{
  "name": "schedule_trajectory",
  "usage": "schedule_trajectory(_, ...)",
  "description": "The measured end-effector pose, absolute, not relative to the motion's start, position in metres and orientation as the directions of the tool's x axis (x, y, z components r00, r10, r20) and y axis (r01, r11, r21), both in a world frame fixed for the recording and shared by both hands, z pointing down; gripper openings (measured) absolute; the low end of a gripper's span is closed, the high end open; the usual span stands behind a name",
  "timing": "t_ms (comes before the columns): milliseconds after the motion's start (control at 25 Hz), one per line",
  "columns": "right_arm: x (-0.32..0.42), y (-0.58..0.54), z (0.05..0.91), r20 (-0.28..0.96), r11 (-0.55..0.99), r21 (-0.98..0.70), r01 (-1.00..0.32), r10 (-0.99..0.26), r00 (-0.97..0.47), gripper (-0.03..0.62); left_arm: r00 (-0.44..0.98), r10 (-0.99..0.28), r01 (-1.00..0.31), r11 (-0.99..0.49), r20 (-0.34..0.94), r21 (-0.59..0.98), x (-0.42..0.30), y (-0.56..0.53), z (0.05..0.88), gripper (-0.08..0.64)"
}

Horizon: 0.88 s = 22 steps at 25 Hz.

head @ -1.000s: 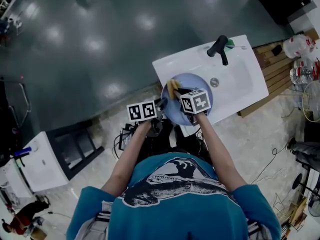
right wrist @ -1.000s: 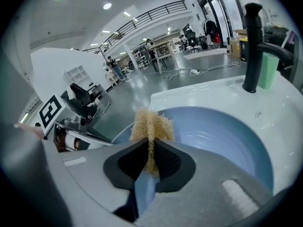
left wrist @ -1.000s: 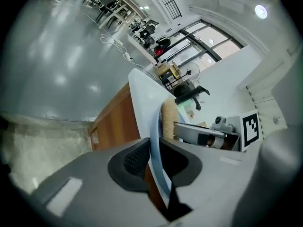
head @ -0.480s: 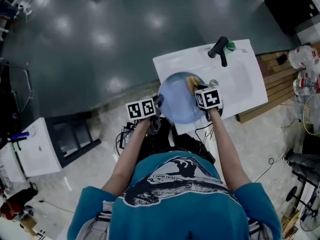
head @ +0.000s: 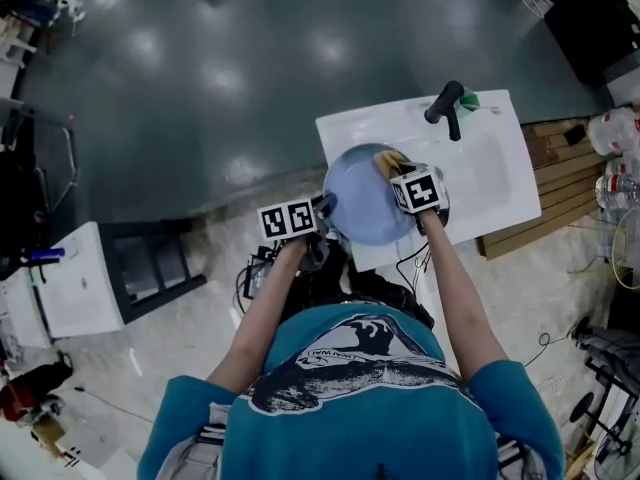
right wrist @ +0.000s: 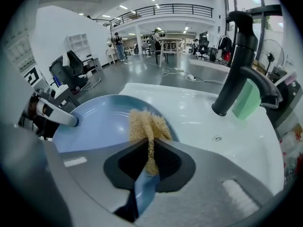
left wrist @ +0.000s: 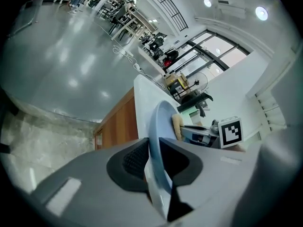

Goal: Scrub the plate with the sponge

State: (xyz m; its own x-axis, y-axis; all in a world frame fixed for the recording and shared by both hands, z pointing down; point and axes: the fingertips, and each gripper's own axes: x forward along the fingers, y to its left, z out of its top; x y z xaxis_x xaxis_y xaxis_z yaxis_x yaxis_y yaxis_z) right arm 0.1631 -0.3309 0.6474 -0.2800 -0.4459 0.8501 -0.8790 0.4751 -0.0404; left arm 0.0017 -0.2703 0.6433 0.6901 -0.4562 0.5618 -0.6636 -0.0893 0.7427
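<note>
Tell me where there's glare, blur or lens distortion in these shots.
Head view: ceiling lights glare in soft patches on the glossy floor. Left gripper view: strong fisheye, dark corners, and the plate looks soft close up. Right gripper view: fisheye bows the faucet; the sponge is sharp.

- Head view: from overhead, steeply down, far above the white sink (head: 490, 168).
- Gripper views: close, along their jaws, facing each other across the blue plate (head: 360, 208), which all three views share.

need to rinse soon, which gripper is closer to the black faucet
Right. The right gripper holds the sponge against the plate on the side toward the faucet. The left gripper clamps the opposite rim, farther away.
</note>
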Motion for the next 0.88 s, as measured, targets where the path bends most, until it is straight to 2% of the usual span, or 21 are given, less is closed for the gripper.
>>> schedule_trajectory(160, 0.155, -0.332, 0.642, 0.851, 0.497, -0.018, -0.867, -0.448, -0.275, 0.034, 0.687, -0.431, -0.684, -0.110, 0.585, 0.721, 0.009, -0.264, 0.645, 0.086)
schedule_trajectory(360, 0.109, -0.298, 0.626, 0.809, 0.540, -0.180, -0.822, -0.394, -0.436, 0.034, 0.674, -0.423, -0.704, -0.122, 0.605, 0.699, 0.008, -0.256, 0.650, 0.098)
schedule_trajectory(520, 0.073, -0.265, 0.620, 0.766, 0.560, -0.301, -0.772, -0.340, -0.545, 0.034, 0.734, -0.430, -0.623, -0.120, 0.525, 0.773, 0.014, -0.253, 0.640, 0.218)
schedule_trajectory(560, 0.065, -0.260, 0.620, 0.757, 0.558, -0.325, -0.763, -0.330, -0.564, 0.034, 0.745, -0.436, -0.602, -0.113, 0.505, 0.790, 0.014, -0.253, 0.638, 0.227)
schedule_trajectory(680, 0.051, -0.253, 0.624, 0.755, 0.567, -0.346, -0.748, -0.305, -0.581, 0.034, 0.750, -0.445, -0.578, -0.081, 0.490, 0.812, 0.007, -0.250, 0.639, 0.203)
schedule_trajectory(880, 0.044, -0.247, 0.635, 0.774, 0.599, -0.334, -0.728, -0.265, -0.574, 0.034, 0.738, -0.432, -0.596, -0.054, 0.519, 0.801, 0.003, -0.245, 0.648, 0.091)
